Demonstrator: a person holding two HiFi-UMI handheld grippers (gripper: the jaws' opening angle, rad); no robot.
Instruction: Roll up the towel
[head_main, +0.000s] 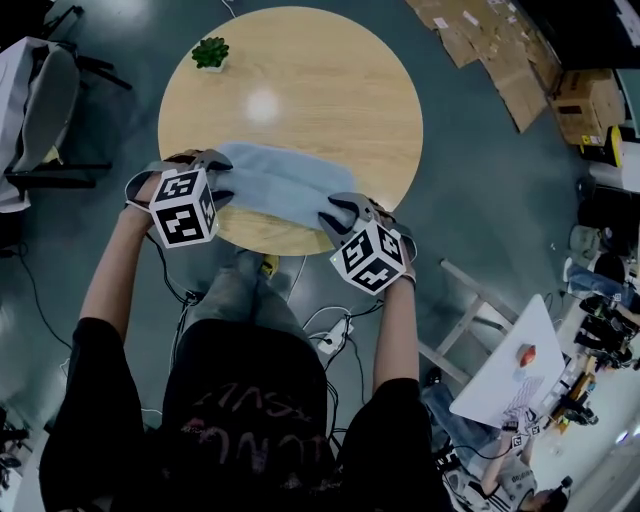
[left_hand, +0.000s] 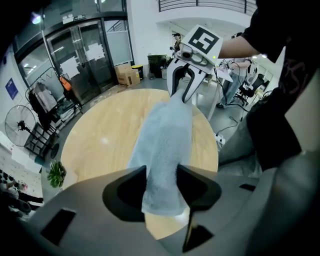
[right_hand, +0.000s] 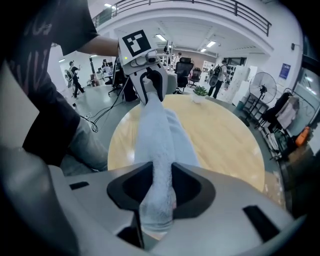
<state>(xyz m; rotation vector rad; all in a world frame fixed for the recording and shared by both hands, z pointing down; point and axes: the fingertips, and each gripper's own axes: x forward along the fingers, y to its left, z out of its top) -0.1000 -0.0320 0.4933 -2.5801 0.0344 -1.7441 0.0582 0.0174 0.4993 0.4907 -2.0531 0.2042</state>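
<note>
A round, light wooden counter (head_main: 320, 90) stands on the dark grey floor, and a pale blue terry towel (head_main: 270, 185) lies bunched into a long, loose band across the counter's near edge. A person in a black printed T-shirt stands at that near edge with 1 set of tongs in each hand.

The left tongs (head_main: 218, 180) sit at the towel's left end, over the counter's near-left rim, and they point steeply down. In the left gripper view, the 2 dark jaws of these tongs (left_hand: 161, 172) stand fairly wide but are filled by a thick fold of the towel (left_hand: 162, 140), which touches both of them. From there the cloth stretches across the counter to the right tongs (left_hand: 182, 87) at its far end.

The right tongs (head_main: 335, 215) are at the towel's other end, over the counter's near-right rim. In the right gripper view these tongs (right_hand: 159, 172) stand narrower and pinch a tight ridge of towel (right_hand: 160, 130). A short tuft of cloth hangs out below the jaws, and the band runs on to the left tongs (right_hand: 150, 82).

A small green plant in a white pot (head_main: 210, 52) stands at the counter's far-left rim, well apart from the towel. Flattened brown cardboard boxes (head_main: 520, 60) lie on the floor beyond the counter's far-right side.
</note>
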